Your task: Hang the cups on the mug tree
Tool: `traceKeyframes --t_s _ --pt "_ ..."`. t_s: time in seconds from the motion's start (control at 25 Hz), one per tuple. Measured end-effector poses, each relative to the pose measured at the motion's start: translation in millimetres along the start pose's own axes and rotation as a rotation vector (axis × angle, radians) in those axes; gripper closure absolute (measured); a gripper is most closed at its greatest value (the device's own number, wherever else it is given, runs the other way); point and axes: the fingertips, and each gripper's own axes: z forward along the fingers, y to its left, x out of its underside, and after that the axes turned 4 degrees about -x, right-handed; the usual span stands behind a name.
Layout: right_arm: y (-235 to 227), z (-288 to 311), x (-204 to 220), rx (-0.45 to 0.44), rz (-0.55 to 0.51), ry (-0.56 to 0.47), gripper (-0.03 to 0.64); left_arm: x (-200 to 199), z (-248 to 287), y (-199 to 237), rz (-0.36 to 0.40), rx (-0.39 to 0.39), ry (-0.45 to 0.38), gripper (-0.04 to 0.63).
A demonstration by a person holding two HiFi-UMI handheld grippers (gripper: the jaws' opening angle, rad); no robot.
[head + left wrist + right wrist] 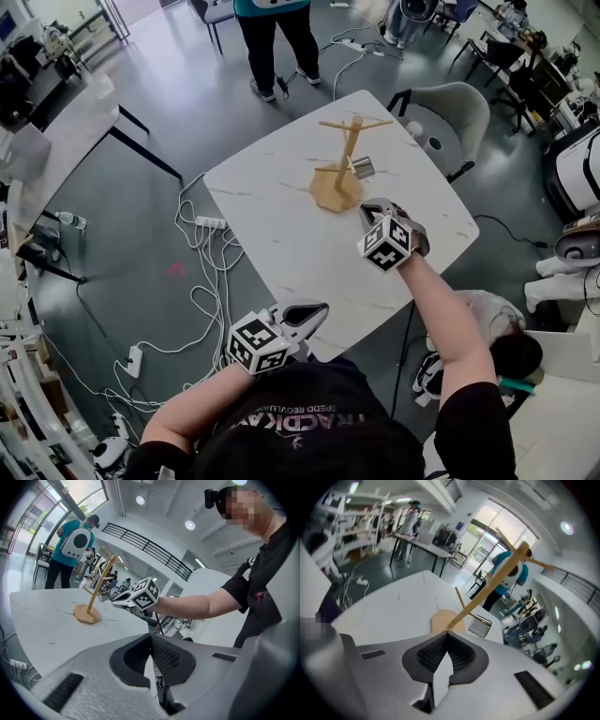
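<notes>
Table [272, 220] mostly bare, mug tree [342, 169] far side; left gripper [322, 310], right gripper [368, 207] clamped empty.

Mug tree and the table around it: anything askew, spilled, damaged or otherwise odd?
Nothing stands out. The mug tree stands upright on its base on the white table, with one metal cup close beside its trunk. No spill or damage shows.

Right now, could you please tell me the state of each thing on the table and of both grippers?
mug tree: upright on the table, upper pegs bare.
cup: beside the trunk at a lower peg, apparently hung.
left gripper: jaws shut, empty.
right gripper: jaws shut, empty, close to the tree.
</notes>
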Motion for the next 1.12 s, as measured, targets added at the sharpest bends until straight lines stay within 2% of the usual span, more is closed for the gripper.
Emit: traceKeyframes --t_s 0.24,0.36,0.44,0.64,1.12 --pt "25.3 -35.9 -22.4 -0.183 0.574 -0.322 0.606 -4.6 -3.1 1.1 0.009 0.009 0.008 0.598" --pt "30.8 -57.5 -34.0 -0.239 0.786 -0.474 0.606 -5.0 -6.7 5.5 0.012 0.01 0.009 0.598" --pt "37.5 -70.7 -42.7 -0.263 0.874 -0.547 0.606 -3.1 -11.1 8.9 0.016 0.013 0.015 0.598" --pt "69.5 -102.6 -58.3 -0.271 0.963 -0.634 0.606 -0.6 -26.9 8.6 0.024 0.037 0.018 0.598" --pt "142.9 -138.4 -70.4 -0.226 1.073 -0.655 0.606 0.8 -63.7 9.7 0.057 0.133 0.038 0.598"
